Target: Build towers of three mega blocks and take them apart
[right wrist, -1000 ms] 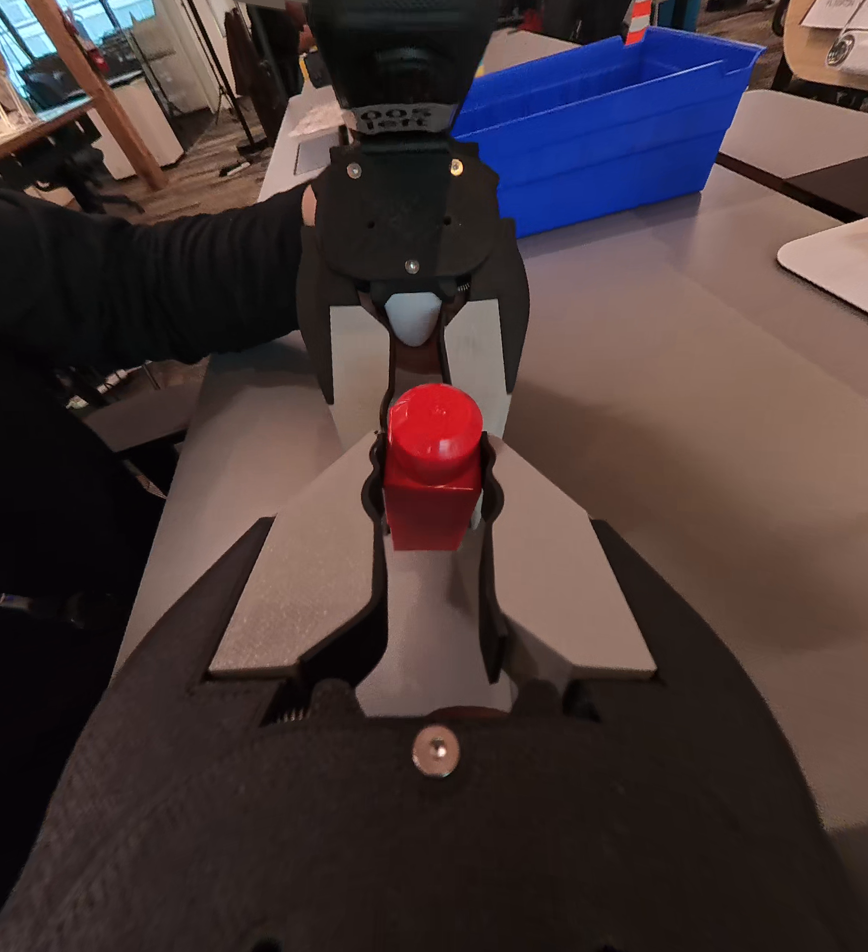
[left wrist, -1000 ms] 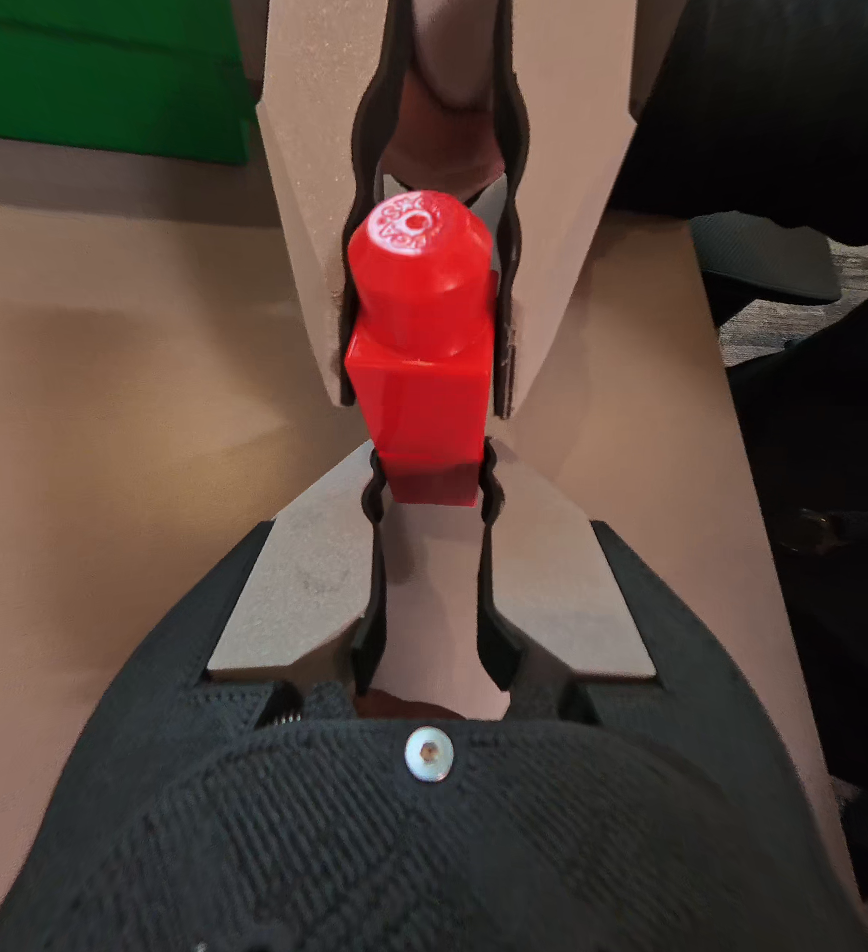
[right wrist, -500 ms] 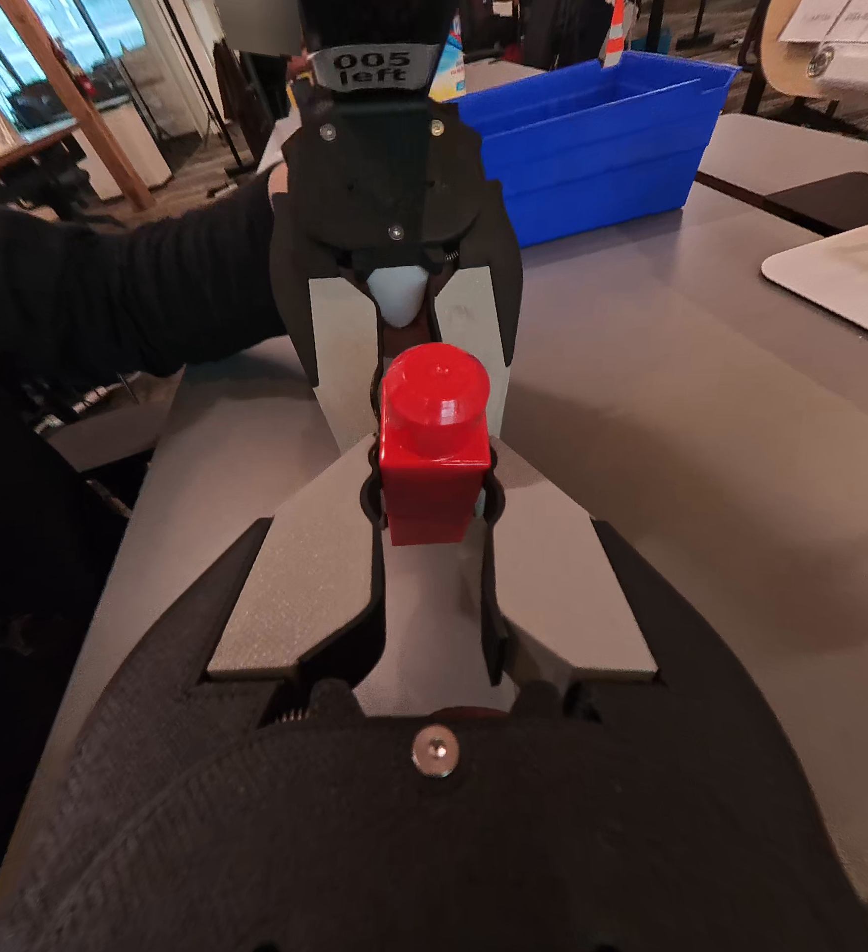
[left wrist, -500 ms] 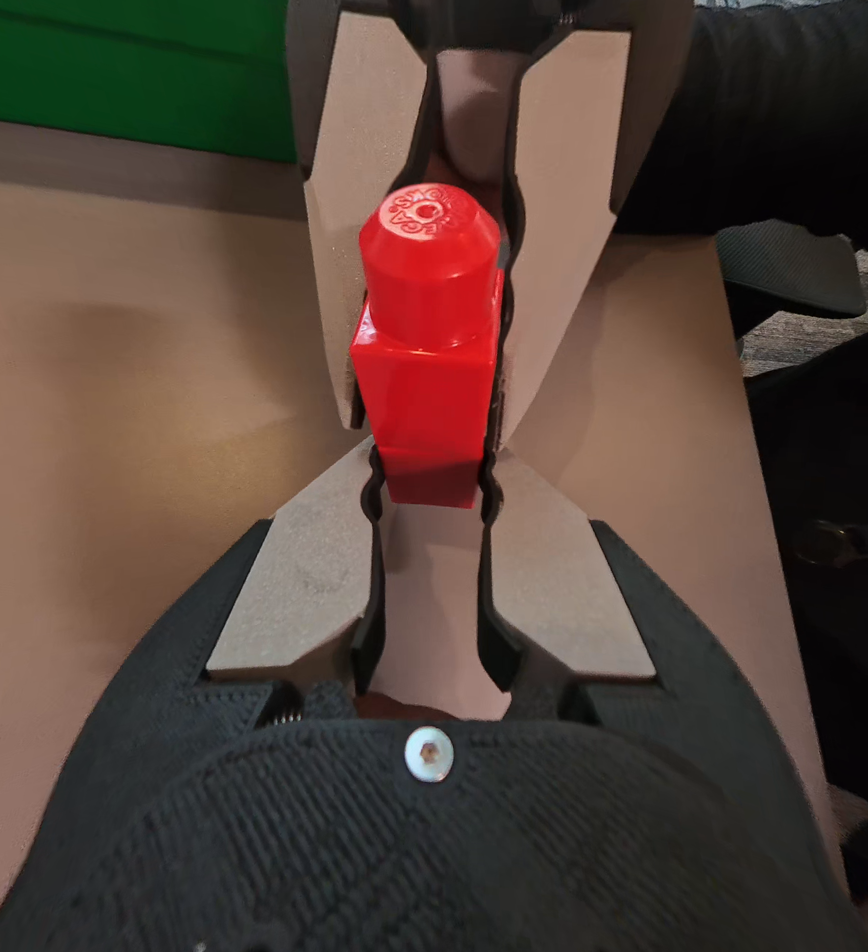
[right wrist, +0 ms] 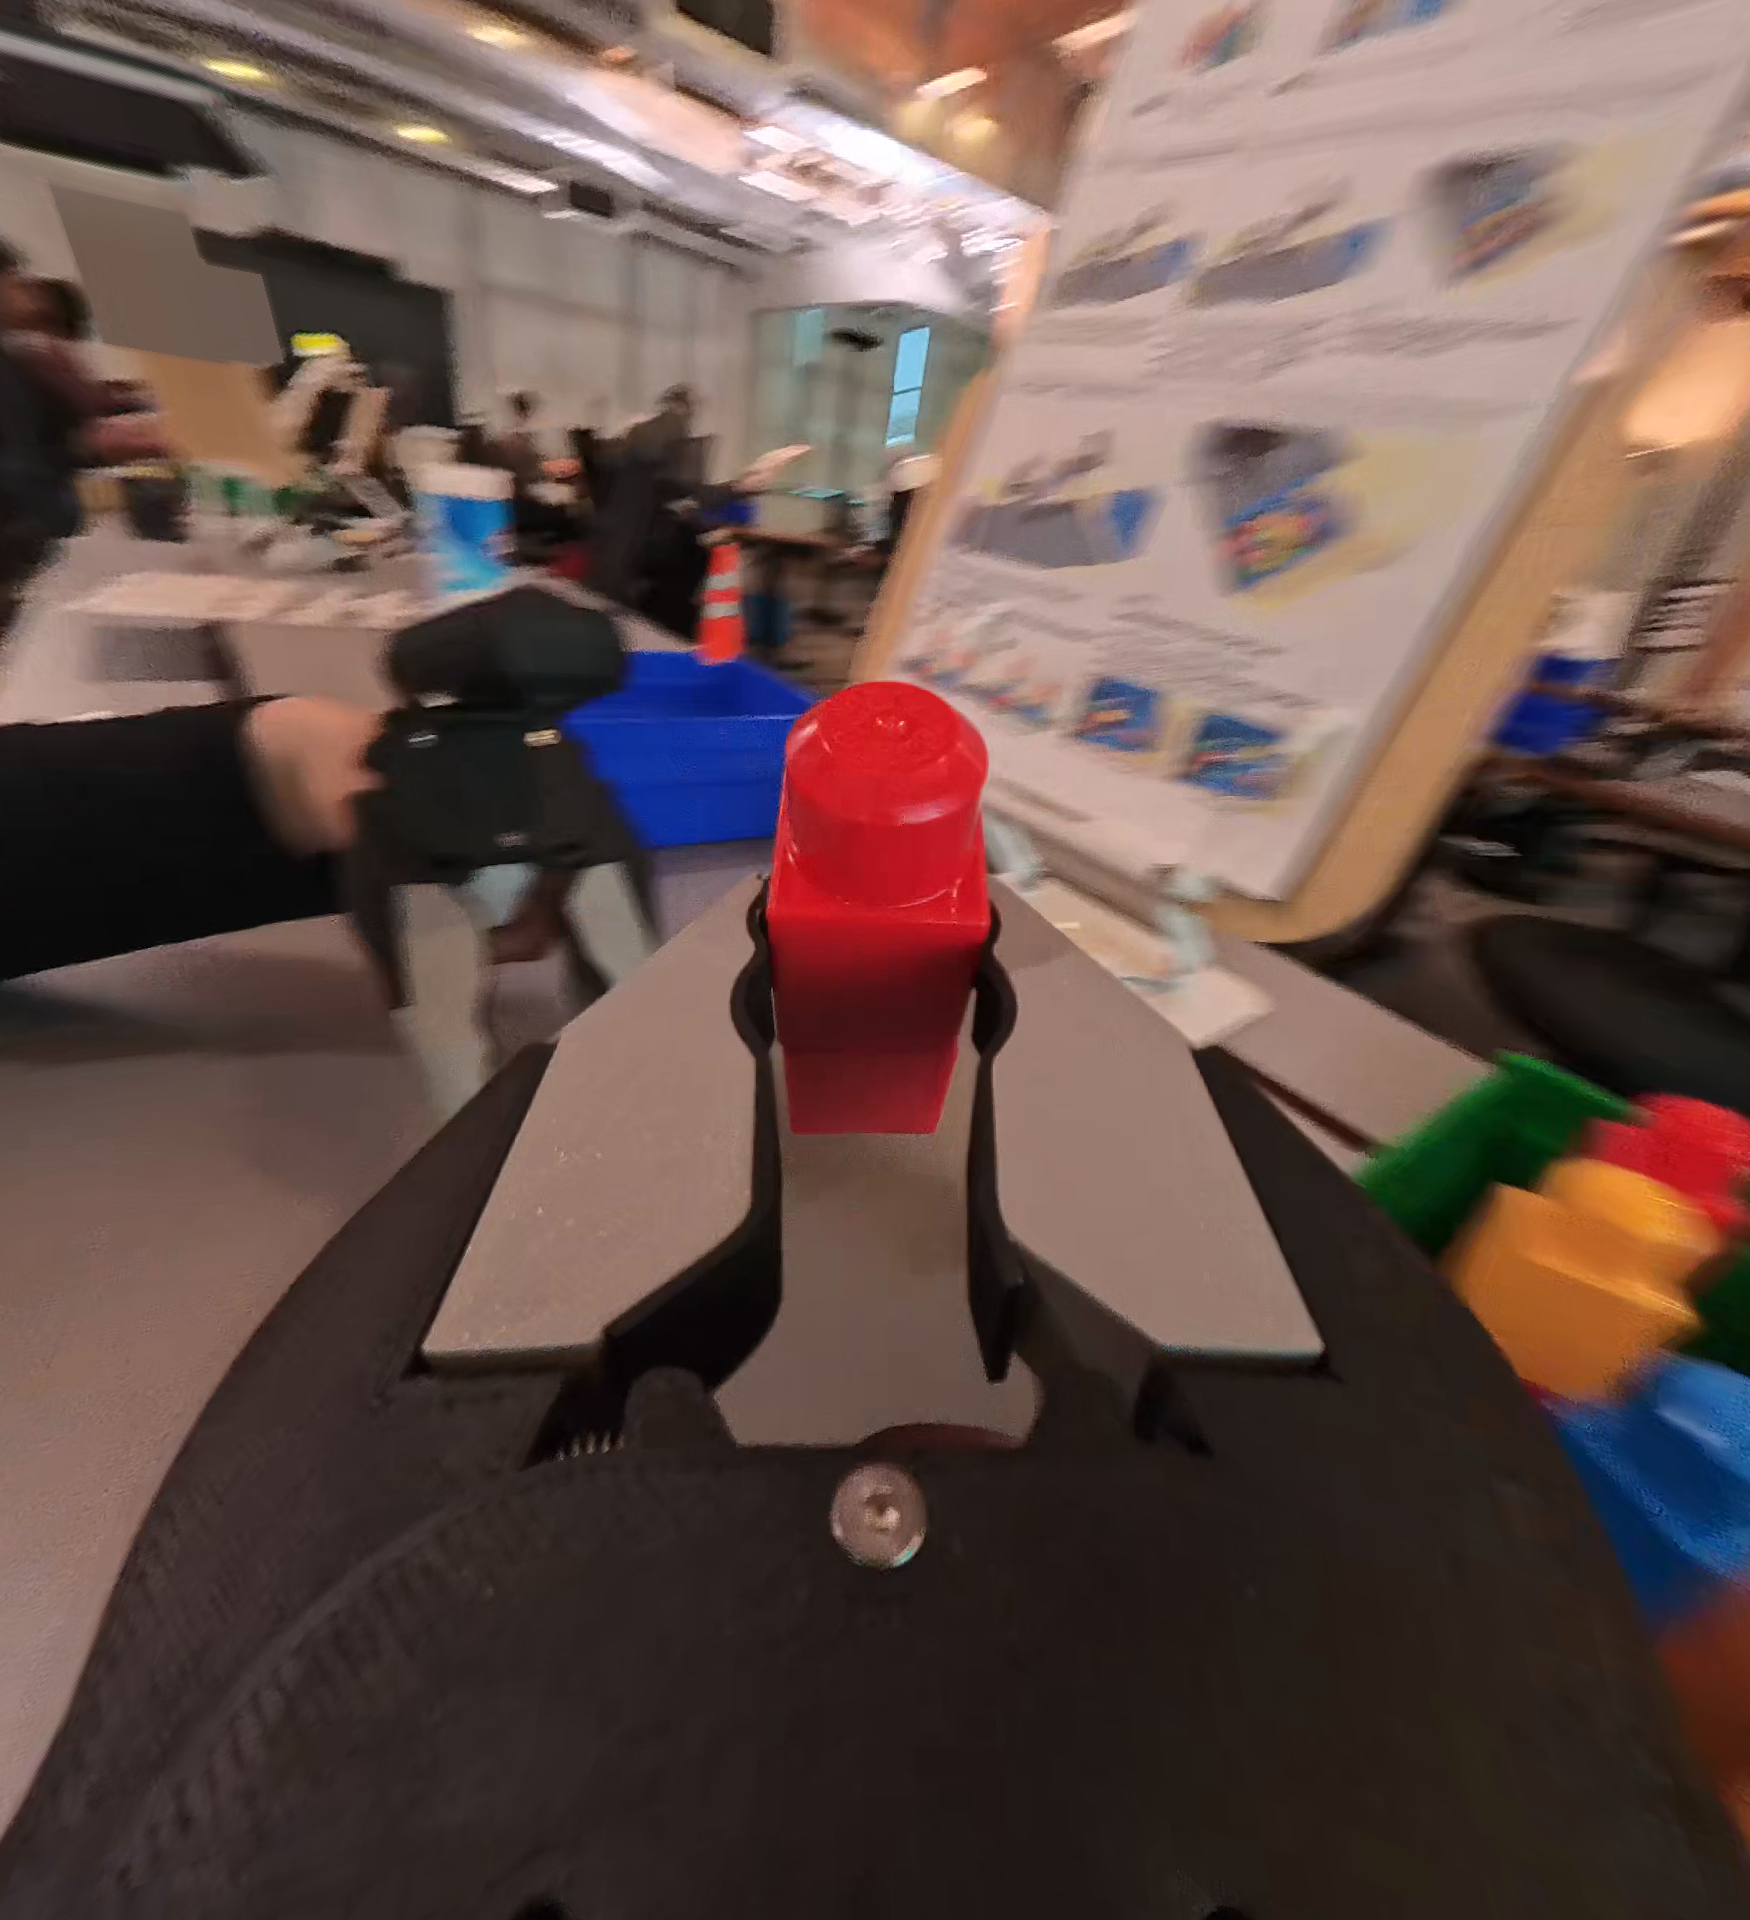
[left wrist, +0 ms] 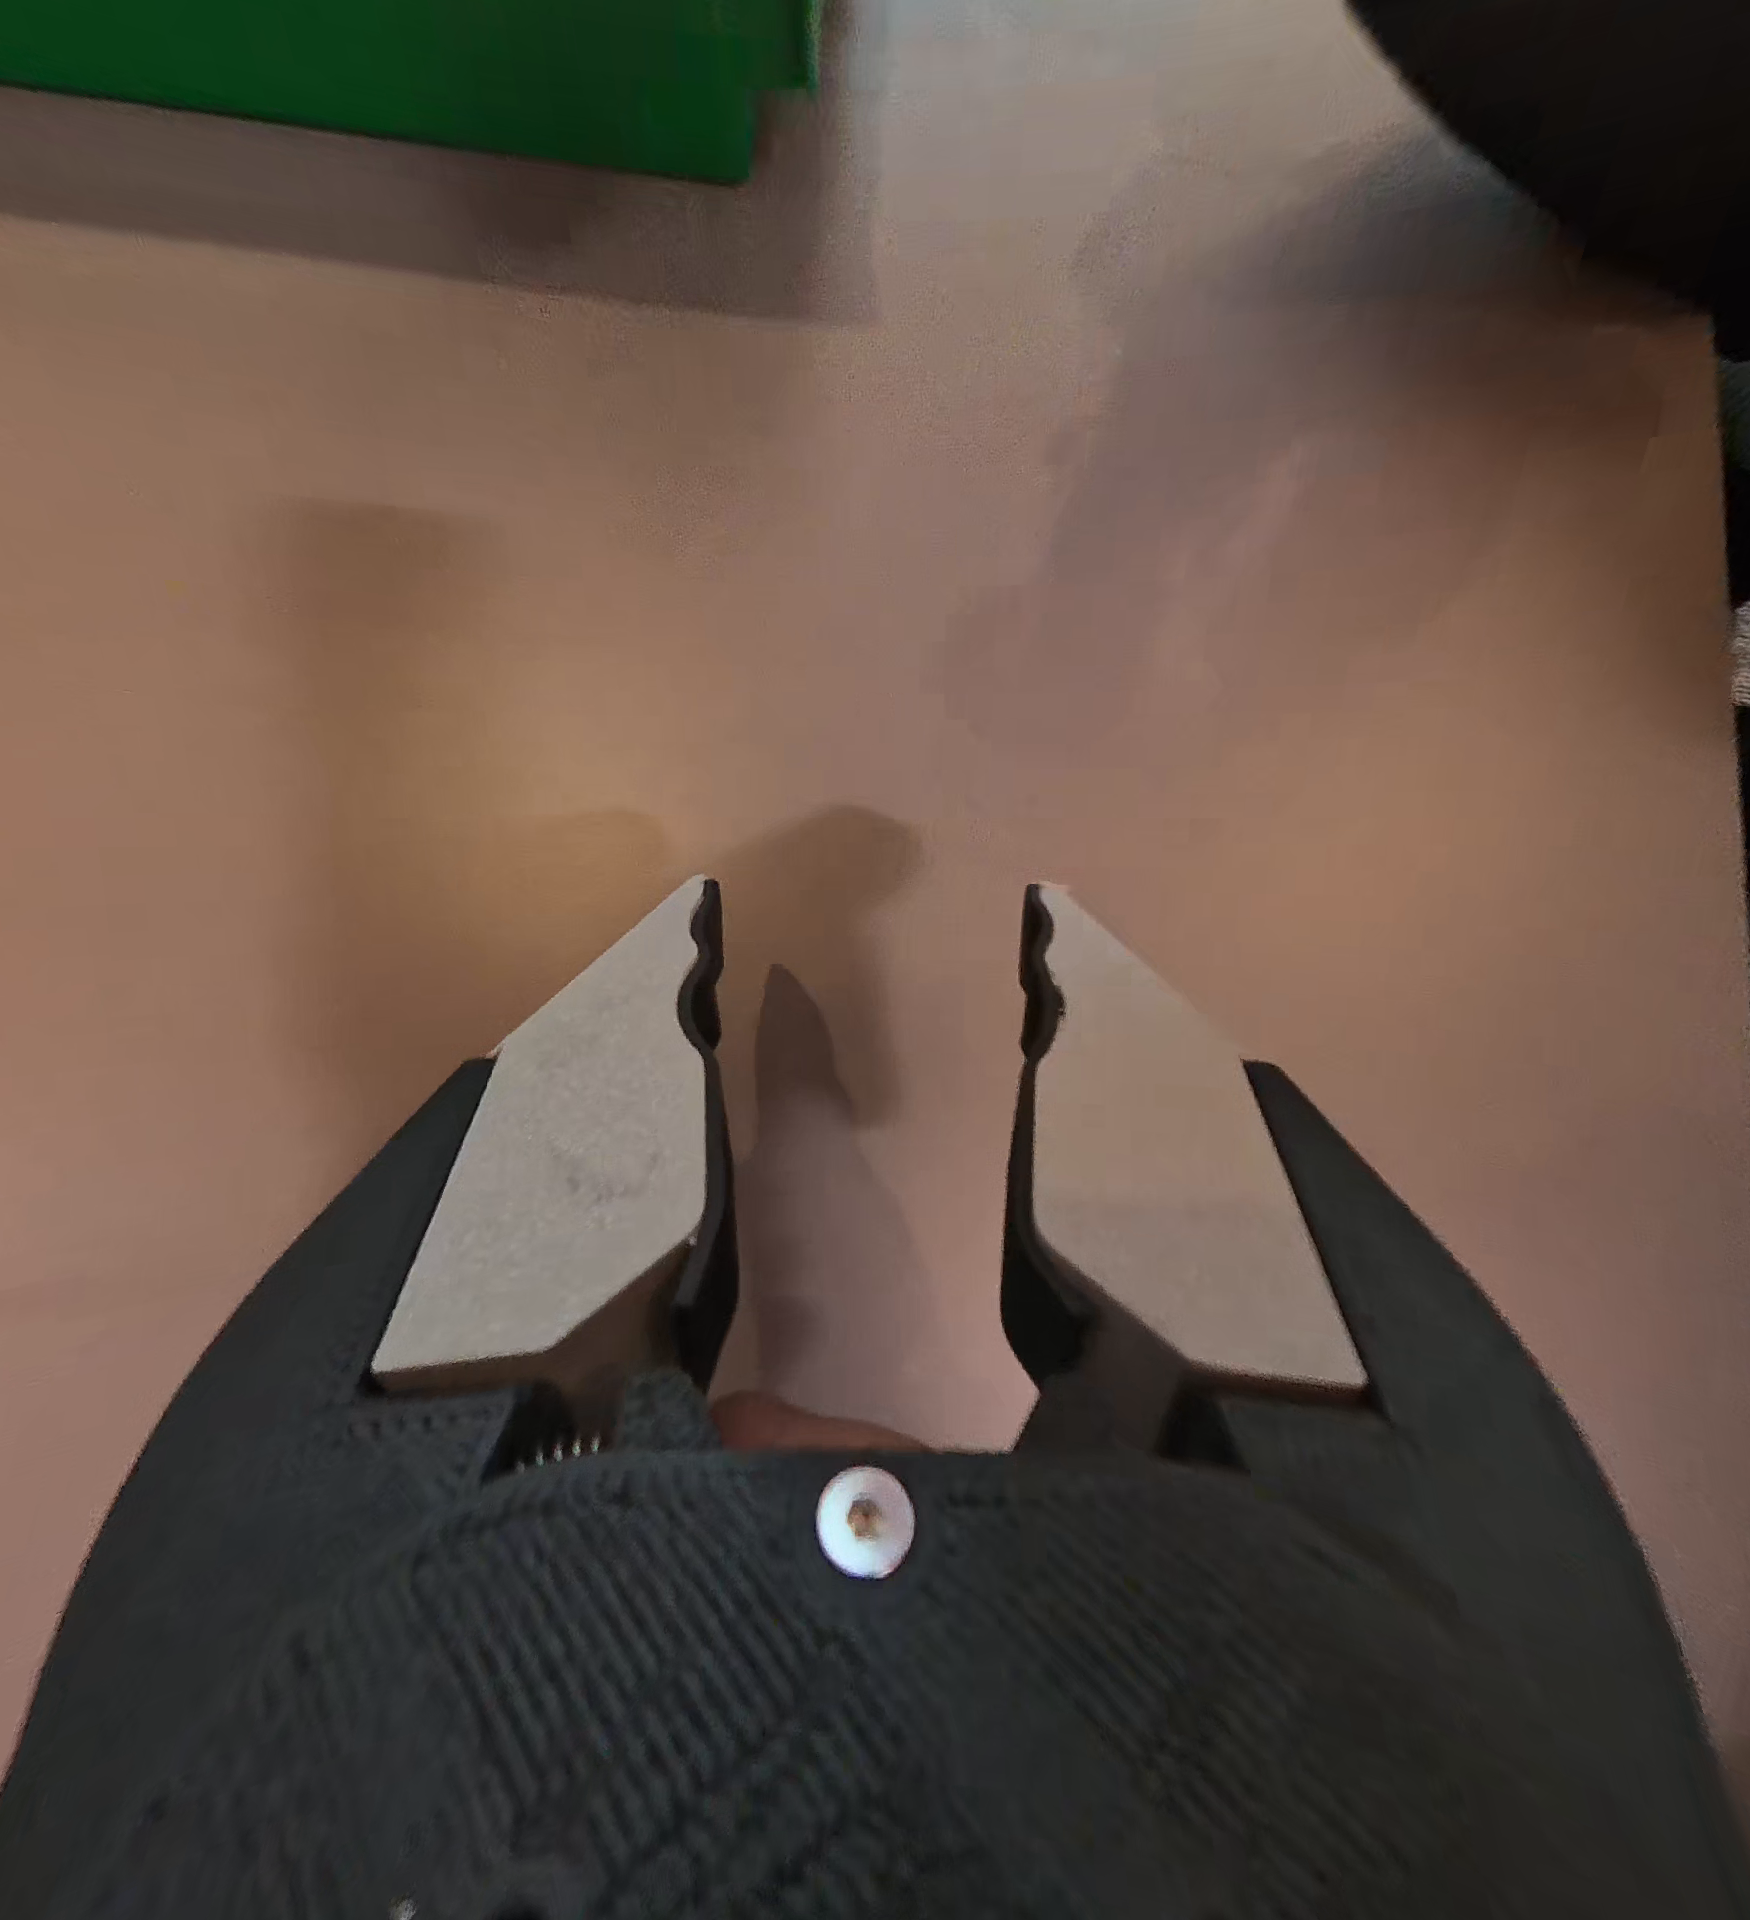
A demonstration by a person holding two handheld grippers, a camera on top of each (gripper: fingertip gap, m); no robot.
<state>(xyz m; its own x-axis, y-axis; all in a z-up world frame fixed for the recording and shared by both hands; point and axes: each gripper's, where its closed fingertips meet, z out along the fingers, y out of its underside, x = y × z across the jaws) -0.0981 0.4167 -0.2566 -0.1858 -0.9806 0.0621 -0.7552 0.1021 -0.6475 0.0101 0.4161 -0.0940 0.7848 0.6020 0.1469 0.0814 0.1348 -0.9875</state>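
My right gripper (right wrist: 876,971) is shut on a red mega block (right wrist: 876,914), stud pointing up and away, both pads pressed on its sides. My left gripper (left wrist: 871,935) is open and empty over the bare tan table (left wrist: 331,727). It also shows in the right wrist view (right wrist: 497,821) at the left, held by a hand in a black sleeve, fingers apart and pointing down at the table.
A green bin (right wrist: 1473,1153) with several orange, red and blue blocks (right wrist: 1577,1278) sits at the right. A blue bin (right wrist: 694,748) stands farther back. A poster board (right wrist: 1318,416) leans at the right. A green bin's edge (left wrist: 351,83) shows in the left wrist view. Across from one pair of fingers to the other is roughly 20 cm.
My left gripper has opened and let go of the red block, then drawn away. My right gripper has kept the block and swung it up and to the right, towards the green bin.
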